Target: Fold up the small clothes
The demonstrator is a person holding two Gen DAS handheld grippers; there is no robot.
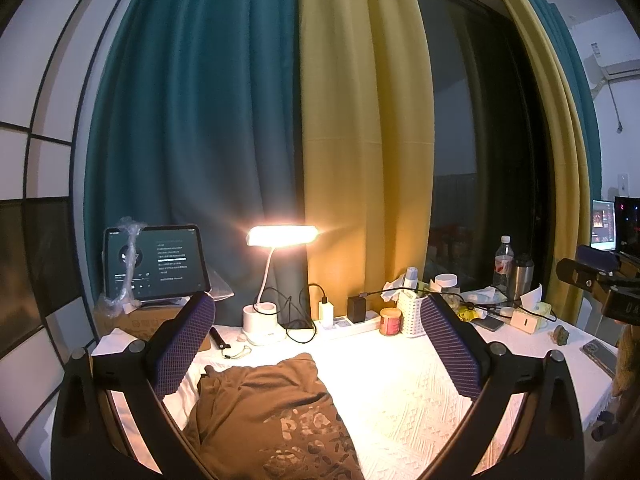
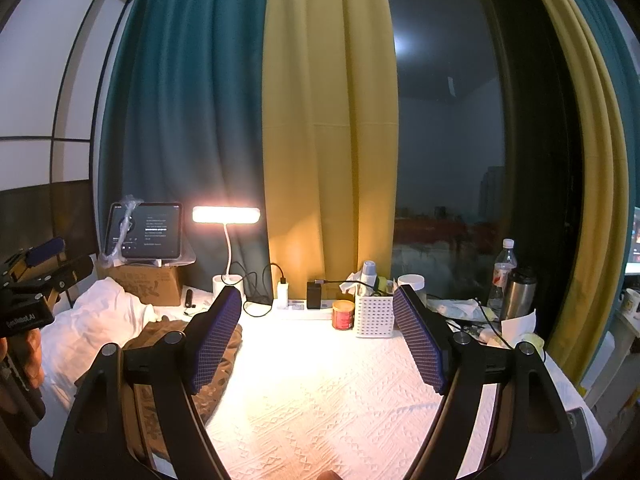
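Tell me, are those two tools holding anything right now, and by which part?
Nothing. The left tool and right tool are both open and empty; the brown garment lies loose on the white tablecloth.

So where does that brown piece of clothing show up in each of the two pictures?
Left wrist view: the brown garment lies low and centre-left on the white tablecloth, between the open left gripper's fingers.
Right wrist view: the brown garment is at lower left, partly behind the open right gripper's left finger.
Shared landmark: the lit desk lamp.
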